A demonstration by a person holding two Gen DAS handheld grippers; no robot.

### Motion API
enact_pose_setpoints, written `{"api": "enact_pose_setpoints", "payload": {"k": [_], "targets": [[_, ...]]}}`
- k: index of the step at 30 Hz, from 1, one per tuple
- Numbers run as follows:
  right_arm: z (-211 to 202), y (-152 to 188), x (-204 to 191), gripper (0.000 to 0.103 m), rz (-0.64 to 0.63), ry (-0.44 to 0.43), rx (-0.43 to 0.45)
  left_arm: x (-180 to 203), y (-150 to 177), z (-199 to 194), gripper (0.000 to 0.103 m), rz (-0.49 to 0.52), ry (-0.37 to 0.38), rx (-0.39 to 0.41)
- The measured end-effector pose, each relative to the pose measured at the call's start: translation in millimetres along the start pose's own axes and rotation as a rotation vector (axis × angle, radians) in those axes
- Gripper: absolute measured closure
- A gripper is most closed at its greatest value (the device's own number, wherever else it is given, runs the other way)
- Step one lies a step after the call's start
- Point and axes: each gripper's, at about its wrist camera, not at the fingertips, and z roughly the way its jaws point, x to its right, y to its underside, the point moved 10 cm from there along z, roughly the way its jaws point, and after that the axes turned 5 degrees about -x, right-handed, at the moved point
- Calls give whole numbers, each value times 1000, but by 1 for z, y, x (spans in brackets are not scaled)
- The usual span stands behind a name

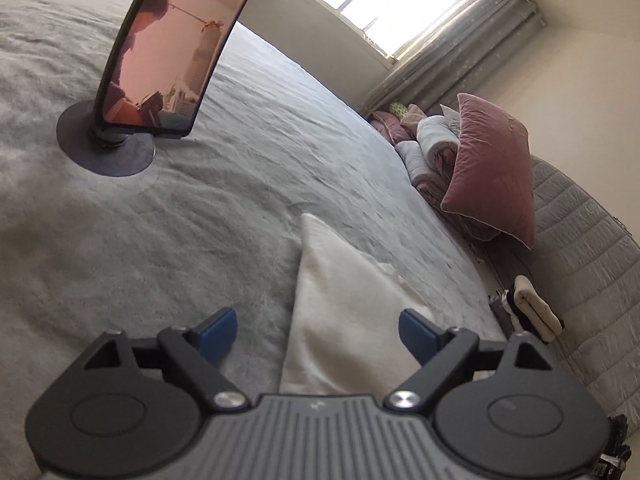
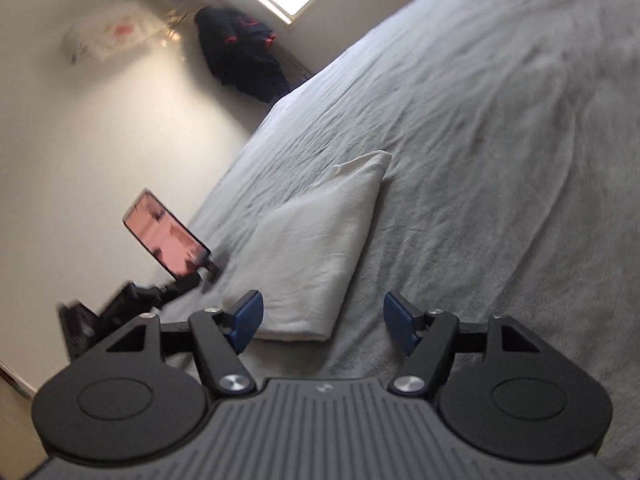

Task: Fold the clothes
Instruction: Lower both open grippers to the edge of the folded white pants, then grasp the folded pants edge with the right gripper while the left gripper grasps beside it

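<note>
Lying flat on the grey bedspread (image 2: 500,128), a white cloth (image 2: 316,248), folded into a neat thick wedge, edges stacked. Spread wide and empty, both the left claw (image 1: 320,334) and the right claw (image 2: 323,320), just above it. No readable writing anywhere.

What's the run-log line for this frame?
task: fold clothes | left gripper: open, empty | right gripper: open, empty | white garment: folded, flat on grey bedspread | phone on stand: upright
</note>
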Motion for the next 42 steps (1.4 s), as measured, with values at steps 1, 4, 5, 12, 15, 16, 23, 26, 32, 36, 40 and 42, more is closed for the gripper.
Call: {"api": "enact_pose_setpoints", "payload": {"k": [1, 4, 5, 12, 15, 16, 23, 26, 32, 36, 40, 42], "targets": [[-1, -2, 2, 32, 39, -23, 2, 1, -2, 3, 12, -1, -6, 2], [1, -10, 2, 32, 96, -55, 1, 4, -6, 11, 11, 1, -28, 1], [3, -14, 0, 32, 98, -53, -3, 4, -8, 14, 11, 3, -37, -3], [25, -33, -9, 32, 115, -40, -36, 12, -19, 37, 11, 43, -88, -7], [34, -37, -9, 32, 121, -30, -47, 13, -23, 42, 12, 67, -96, -17], [37, -38, -8, 32, 120, -23, -49, 13, -23, 43, 12, 69, -94, -20], [53, -48, -3, 32, 113, 20, -64, 10, -33, 51, 30, 74, -90, -39], [59, -53, 2, 33, 121, 31, -60, 6, -36, 55, 41, 42, -74, -43], [65, -57, 10, 49, 193, 37, -10, 7, -35, 60, 63, -32, -4, -35], [67, -54, 16, 69, 229, 46, 20, 12, -34, 60, 78, -72, 9, -10], [60, -55, 14, 78, 229, 56, 48, 16, -33, 59, 93, -112, 21, 15], [52, -56, 11, 78, 216, 54, 62, 19, -33, 59, 95, -132, 28, 27]]}}
